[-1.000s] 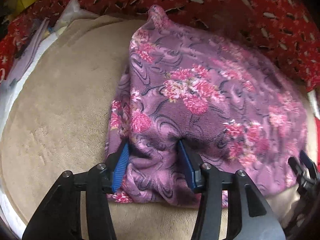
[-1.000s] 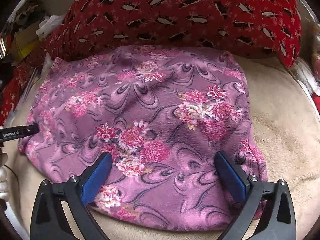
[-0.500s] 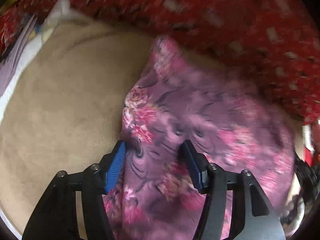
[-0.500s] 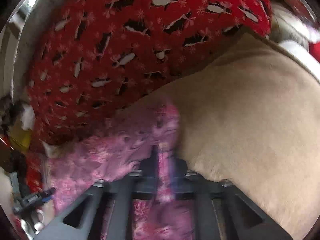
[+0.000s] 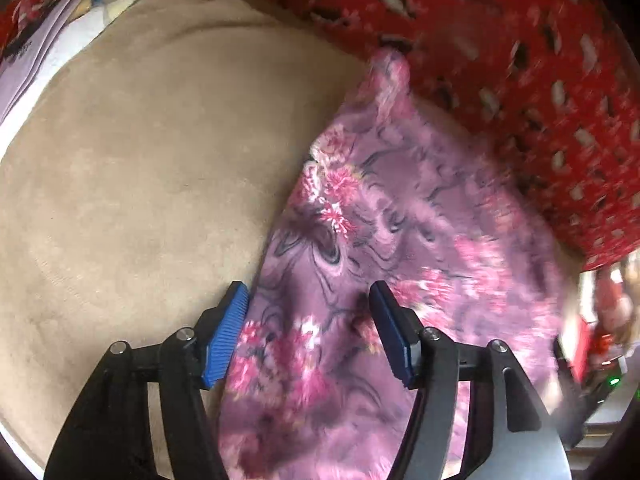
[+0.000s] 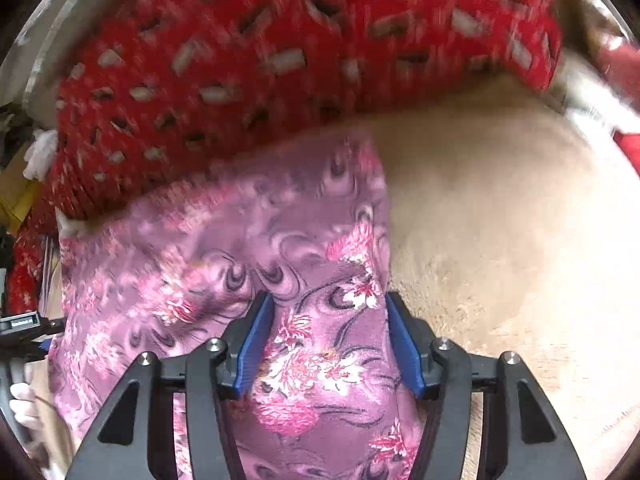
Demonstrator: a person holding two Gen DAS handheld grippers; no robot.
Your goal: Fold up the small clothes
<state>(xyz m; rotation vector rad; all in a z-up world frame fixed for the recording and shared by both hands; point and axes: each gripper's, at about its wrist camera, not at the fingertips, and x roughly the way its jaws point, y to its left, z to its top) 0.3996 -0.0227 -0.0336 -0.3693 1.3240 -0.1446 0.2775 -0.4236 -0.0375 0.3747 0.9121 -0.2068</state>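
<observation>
Lying on a beige cushion (image 5: 132, 184), a purple floral cloth (image 5: 400, 240) is straddled at opposite side edges: left gripper (image 5: 310, 330) half open over it, right gripper (image 6: 330, 342) opening, fabric between.

Both wrist views are aimed steeply down, close over the purple floral garment (image 5: 400, 248) (image 6: 240, 264), shared between them, lying toward 12 o'clock.
</observation>
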